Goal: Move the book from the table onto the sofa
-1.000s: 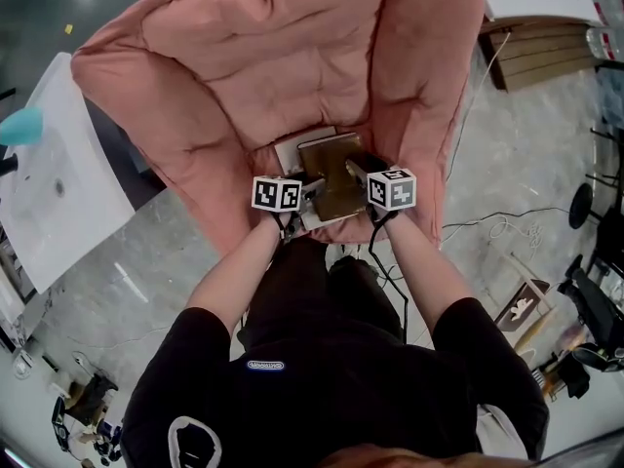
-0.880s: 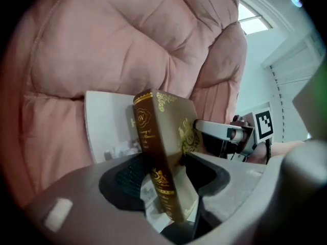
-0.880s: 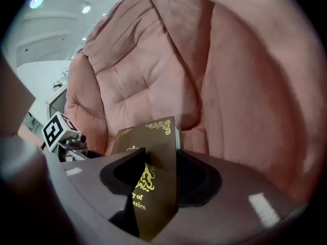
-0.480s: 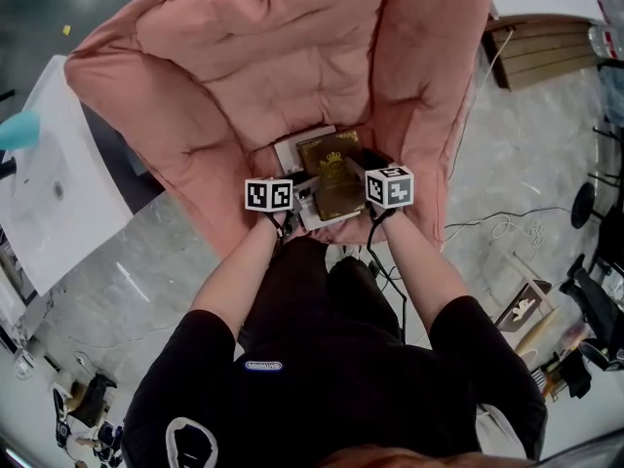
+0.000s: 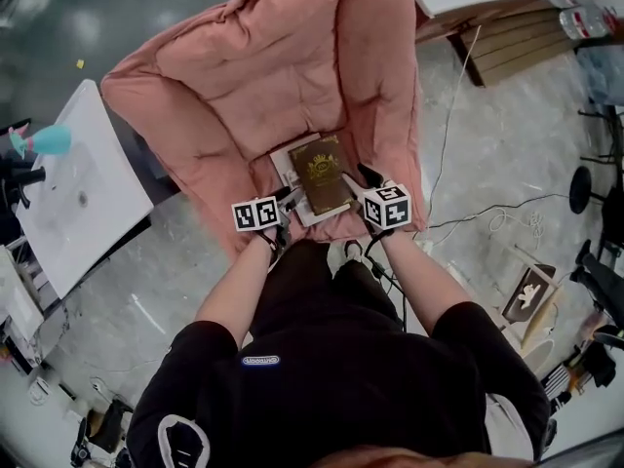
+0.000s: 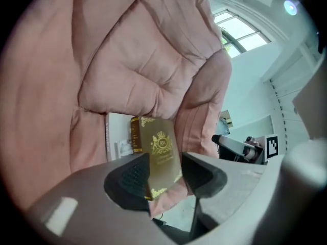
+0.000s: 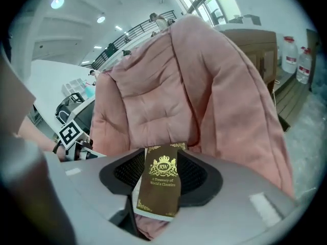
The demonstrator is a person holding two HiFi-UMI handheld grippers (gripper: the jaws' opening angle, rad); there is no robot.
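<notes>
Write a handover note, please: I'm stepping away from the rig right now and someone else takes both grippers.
Left gripper: jaws apart, nothing between the pads, at the pink sofa seat's front edge.
Right gripper: the same, on the other side.
Brown book: flat on a white book on the sofa's seat, ungripped.
Done: the book is on the sofa.
Left: likely only to draw both grippers back.

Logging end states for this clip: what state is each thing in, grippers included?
book: closed, cover up, lying flat on the white item.
white item: flat on the sofa seat, partly covered by the book.
left gripper: jaws apart, gripping nothing.
right gripper: jaws apart, gripping nothing.
</notes>
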